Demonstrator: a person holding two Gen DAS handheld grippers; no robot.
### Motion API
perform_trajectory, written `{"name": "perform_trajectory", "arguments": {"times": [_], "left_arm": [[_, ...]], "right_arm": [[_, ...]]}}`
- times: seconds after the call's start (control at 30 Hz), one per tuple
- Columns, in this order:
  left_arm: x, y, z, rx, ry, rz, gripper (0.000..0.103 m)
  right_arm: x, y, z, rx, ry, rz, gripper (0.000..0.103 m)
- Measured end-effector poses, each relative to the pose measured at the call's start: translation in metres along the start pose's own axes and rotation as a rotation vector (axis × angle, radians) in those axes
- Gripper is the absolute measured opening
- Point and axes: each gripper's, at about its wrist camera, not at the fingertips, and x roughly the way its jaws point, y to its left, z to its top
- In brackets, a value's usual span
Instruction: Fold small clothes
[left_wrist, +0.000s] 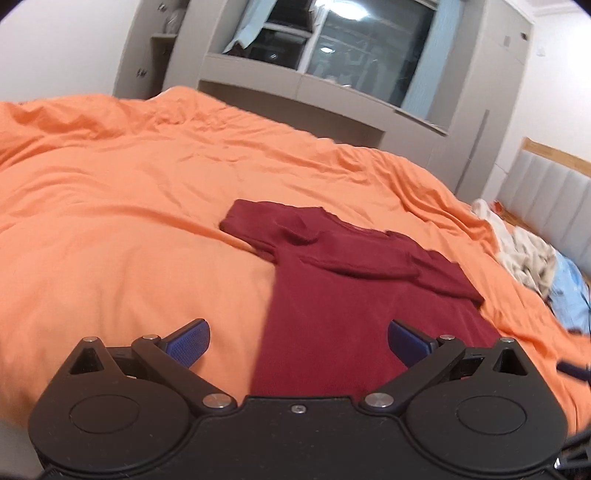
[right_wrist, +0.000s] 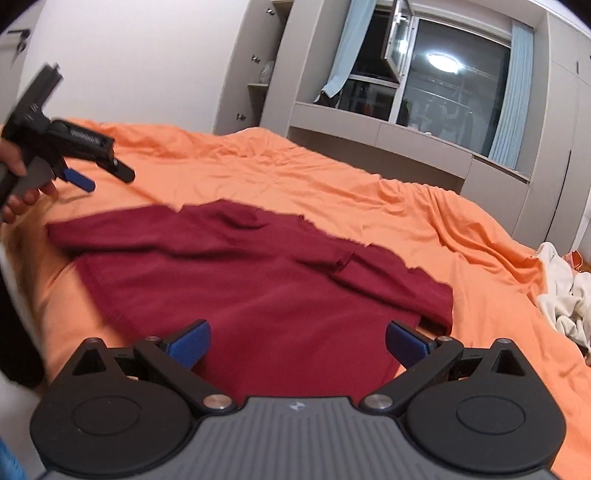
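1. Dark red T-shirt (left_wrist: 354, 295): lies spread flat on the orange bedcover (left_wrist: 129, 206), roughly in the middle of the bed. One short sleeve extends outward on the left in the left wrist view; the other sleeve appears folded inward across the chest, forming a diagonal ridge of cloth. In the right wrist view the same shirt (right_wrist: 258, 280) fills the centre, its stitched hem running along the near left edge.

2. Left gripper (left_wrist: 299, 341): blue-padded fingers (left_wrist: 190, 341) spread wide, with nothing between them. It hovers above the lower body of the shirt, the left finger over bare bedcover and the right finger over red cloth; contact with the fabric cannot be confirmed. In the right wrist view this gripper (right_wrist: 83, 181) appears at the far left, above the bedcover just beyond the shirt's sleeve, held by a hand (right_wrist: 22, 184) that is only partly in frame.

3. Right gripper (right_wrist: 297, 341): blue fingers (right_wrist: 190, 343) likewise set wide apart and empty, positioned over the lower part of the shirt near its side edge.

4. Bedcover: wrinkled, covering the whole bed surface beneath the shirt.

5. Heap of pale clothes (left_wrist: 524, 251): lies at the right edge of the bed, well apart from the shirt, beside a light blue item (left_wrist: 570, 295) and a padded headboard (left_wrist: 550, 199).

6. Background: a window (right_wrist: 443, 85) with light blue curtains (right_wrist: 509, 96) and grey built-in cabinets (right_wrist: 406, 144) beyond the bed.
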Motion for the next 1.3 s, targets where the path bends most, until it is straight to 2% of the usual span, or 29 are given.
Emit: {"name": "perform_trajectory", "arguments": {"times": [0.13, 0.3, 0.43, 0.53, 0.6, 0.7, 0.77, 0.87, 0.93, 1.03, 1.13, 1.3], "left_arm": [[0.047, 0.014, 0.042, -0.04, 0.032, 0.079, 0.102], [0.122, 0.031, 0.092, -0.046, 0.03, 0.161, 0.102], [0.18, 0.039, 0.124, -0.059, 0.0, 0.183, 0.102], [0.22, 0.045, 0.136, -0.1, 0.01, 0.161, 0.102], [0.245, 0.047, 0.141, -0.095, 0.042, 0.156, 0.102], [0.271, 0.049, 0.14, -0.049, 0.082, 0.175, 0.102], [0.286, 0.053, 0.138, -0.045, 0.116, 0.206, 0.102], [0.304, 0.067, 0.132, -0.091, 0.183, 0.255, 0.102], [0.312, 0.078, 0.128, -0.137, 0.226, 0.284, 0.102], [0.312, 0.082, 0.129, -0.154, 0.213, 0.3, 0.102], [0.314, 0.08, 0.128, -0.14, 0.204, 0.344, 0.102], [0.317, 0.078, 0.129, -0.125, 0.21, 0.375, 0.102]], "right_arm": [[0.046, -0.029, 0.027, 0.051, 0.023, -0.004, 0.103], [0.129, -0.072, 0.06, 0.2, 0.084, -0.025, 0.103], [0.188, -0.105, 0.065, 0.339, 0.088, 0.016, 0.102], [0.227, -0.122, 0.061, 0.407, 0.132, 0.033, 0.086], [0.249, -0.13, 0.058, 0.444, 0.145, 0.031, 0.081], [0.274, -0.134, 0.053, 0.513, 0.143, 0.053, 0.055], [0.284, -0.13, 0.048, 0.533, 0.134, 0.087, 0.029], [0.287, -0.126, 0.043, 0.526, 0.129, 0.085, 0.011], [0.28, -0.131, 0.04, 0.565, 0.113, 0.062, 0.009], [0.272, -0.141, 0.036, 0.616, 0.1, 0.001, 0.005], [0.274, -0.146, 0.029, 0.656, 0.118, 0.016, 0.005], [0.28, -0.143, 0.025, 0.648, 0.152, 0.019, 0.005]]}}
